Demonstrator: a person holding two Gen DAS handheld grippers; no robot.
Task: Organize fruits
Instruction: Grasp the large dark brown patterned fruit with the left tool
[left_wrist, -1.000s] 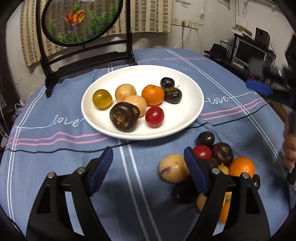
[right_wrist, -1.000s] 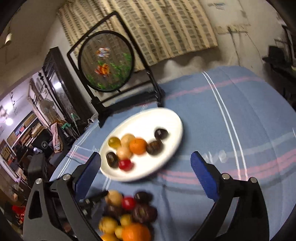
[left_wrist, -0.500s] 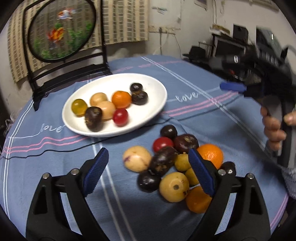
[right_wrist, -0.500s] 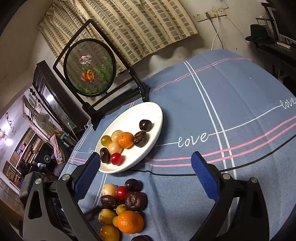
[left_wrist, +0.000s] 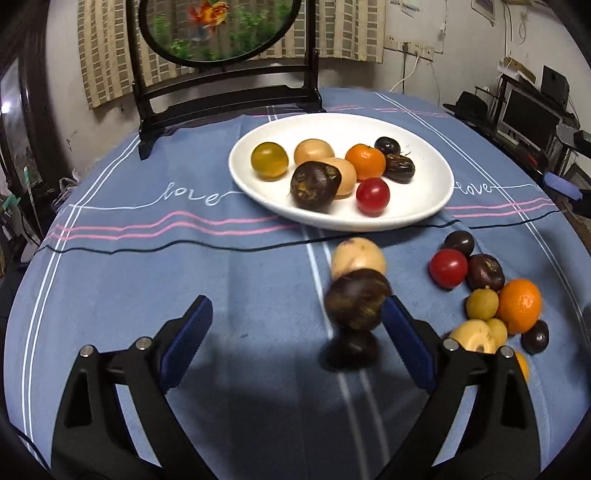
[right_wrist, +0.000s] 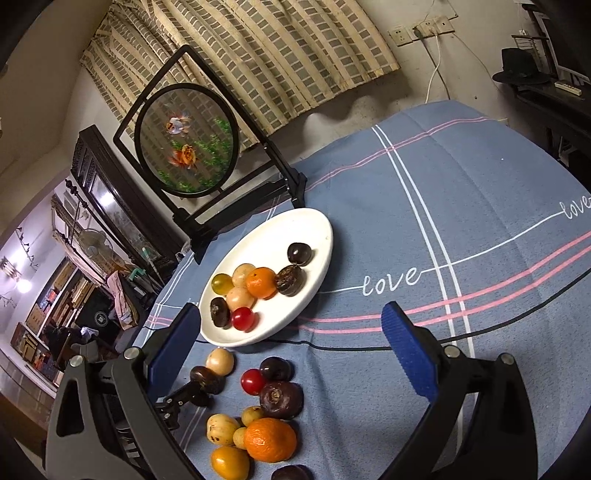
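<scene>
A white plate (left_wrist: 424, 206) holds several fruits, among them an orange, a red tomato and dark passion fruits. A loose pile of fruits (left_wrist: 491, 295) lies on the blue cloth to its right front. My left gripper (left_wrist: 295, 314) hovers low over the cloth with its jaws opening. A blurred dark fruit (left_wrist: 356, 304) sits just inside its right pad, apart from the left pad, above another dark shape on the cloth. A pale yellow fruit (left_wrist: 358, 258) lies just behind it. My right gripper (right_wrist: 291, 317) stands open above the cloth with nothing between its fingers.
A black-framed round goldfish screen (left_wrist: 221, 29) stands behind the plate. Desks with monitors (left_wrist: 532, 114) sit off the table's right edge, and a dark cabinet (right_wrist: 110, 206) stands at the left. Bare cloth lies left of my left gripper.
The left gripper swung left away from the pile and its jaws spread wider. A dark fruit has come away from the pile and now sits by the right pad. The right gripper only rolled slightly.
</scene>
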